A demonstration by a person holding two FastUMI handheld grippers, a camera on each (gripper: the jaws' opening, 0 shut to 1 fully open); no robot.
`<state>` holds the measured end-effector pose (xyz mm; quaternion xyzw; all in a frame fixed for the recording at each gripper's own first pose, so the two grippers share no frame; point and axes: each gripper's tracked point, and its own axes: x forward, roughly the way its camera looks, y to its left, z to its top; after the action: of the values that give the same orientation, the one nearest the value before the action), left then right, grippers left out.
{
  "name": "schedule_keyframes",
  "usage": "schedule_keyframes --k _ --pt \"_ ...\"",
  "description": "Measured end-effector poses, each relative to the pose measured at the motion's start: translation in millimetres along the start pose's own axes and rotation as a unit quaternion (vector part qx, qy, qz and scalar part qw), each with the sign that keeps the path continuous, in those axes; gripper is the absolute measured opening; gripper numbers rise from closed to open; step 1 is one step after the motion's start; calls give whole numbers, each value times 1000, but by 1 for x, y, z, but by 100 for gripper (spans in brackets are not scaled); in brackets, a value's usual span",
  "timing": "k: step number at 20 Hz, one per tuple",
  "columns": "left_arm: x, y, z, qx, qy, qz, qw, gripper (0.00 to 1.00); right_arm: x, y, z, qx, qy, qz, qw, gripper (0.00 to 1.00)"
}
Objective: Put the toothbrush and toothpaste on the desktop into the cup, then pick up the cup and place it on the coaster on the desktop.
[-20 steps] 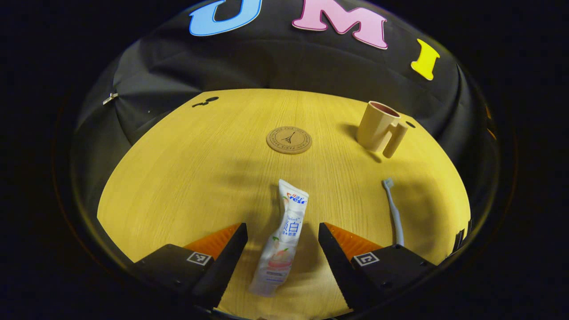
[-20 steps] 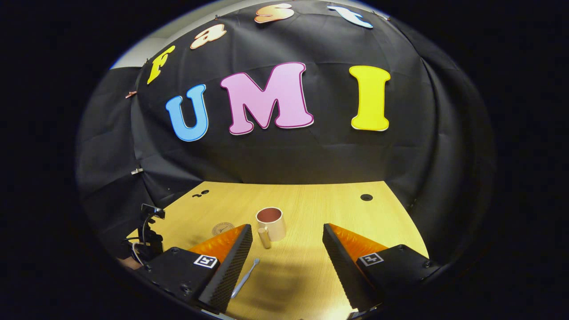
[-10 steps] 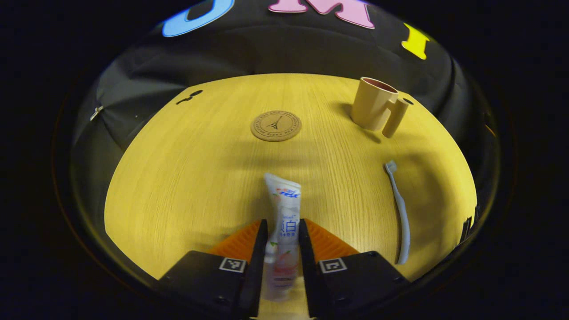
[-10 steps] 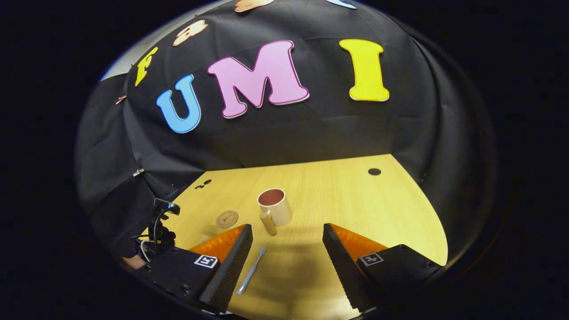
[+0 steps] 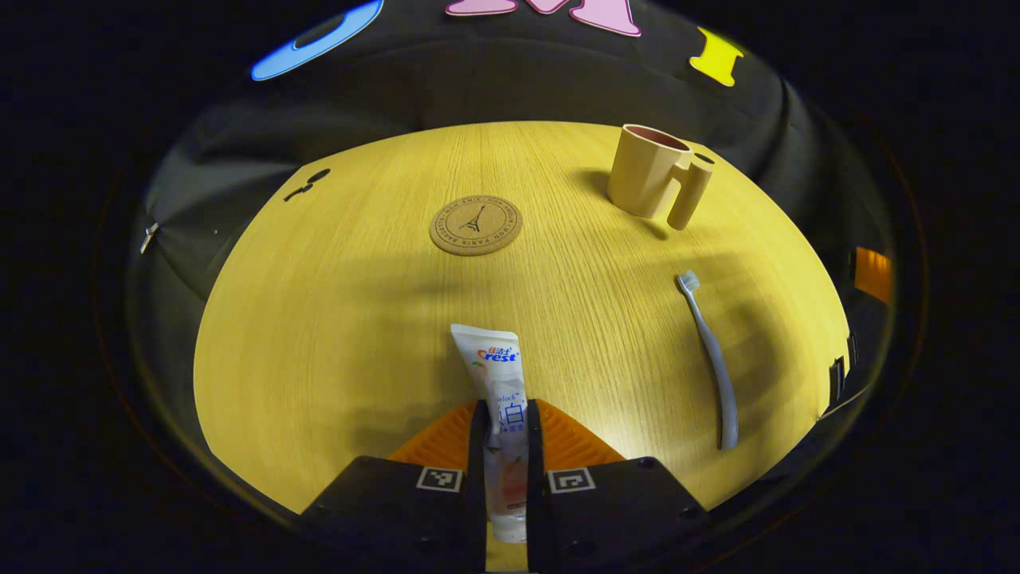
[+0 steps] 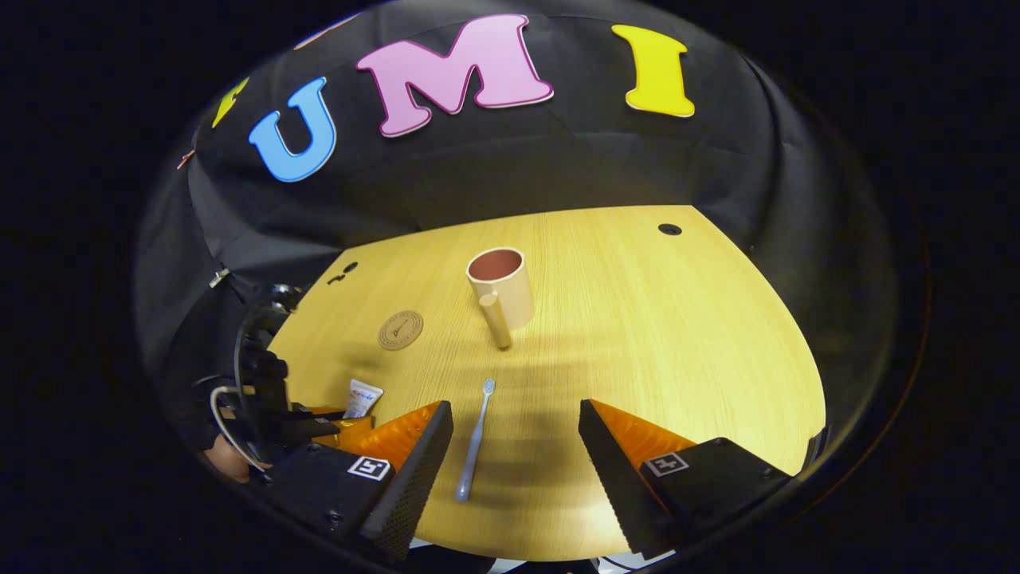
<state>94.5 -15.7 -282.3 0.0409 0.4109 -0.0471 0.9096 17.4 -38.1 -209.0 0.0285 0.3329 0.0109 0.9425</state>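
Closed since earlier, left gripper (image 5: pixel 507 430) clamps toothpaste (image 5: pixel 498 383).

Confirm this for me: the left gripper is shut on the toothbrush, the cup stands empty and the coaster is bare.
Wrong on one point. In the left gripper view the left gripper is shut on the toothpaste tube, not the toothbrush, which lies loose on the desktop. The cup is empty and the coaster is bare, as you said.
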Motion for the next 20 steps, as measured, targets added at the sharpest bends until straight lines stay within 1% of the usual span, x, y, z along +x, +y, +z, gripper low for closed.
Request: schedule_keyframes --k 1,2,3,6,8,9,10,12,14,15,16,20 --pt "-4 3 1 -4 -6 -10 1000 25 5 8 -4 -2 7 -5 1000 99" --pt "-10 5 2 -6 -14 -20 1000 29 12 14 -5 -2 13 -9 1000 99" --pt "-16 9 3 -8 -23 -28 999 24 18 20 -10 -1 20 -14 1000 98" --pt "-39 24 6 -12 -50 -39 998 24 39 32 -25 3 53 -33 998 99" --pt "-55 29 7 -18 -65 -53 996 25 50 33 -37 2 71 -49 996 99" --pt "-62 33 5 -18 -71 -55 996 20 55 33 -45 1 82 -57 995 99" --pt "-69 35 4 -17 -76 -58 995 24 61 32 -52 0 95 -66 993 99" --pt "-78 37 1 -16 -84 -68 994 24 71 27 -64 1 121 -78 990 99" --pt "-82 39 -6 -17 -87 -74 993 24 79 26 -69 4 130 -87 988 99" --pt "-83 40 -11 -20 -86 -76 993 29 83 25 -71 -1 133 -92 987 99" --pt "-84 41 -15 -24 -82 -79 993 24 85 24 -72 -7 136 -97 986 99" --pt "-83 43 -27 -25 -72 -85 993 24 92 24 -86 -19 161 -104 981 98"
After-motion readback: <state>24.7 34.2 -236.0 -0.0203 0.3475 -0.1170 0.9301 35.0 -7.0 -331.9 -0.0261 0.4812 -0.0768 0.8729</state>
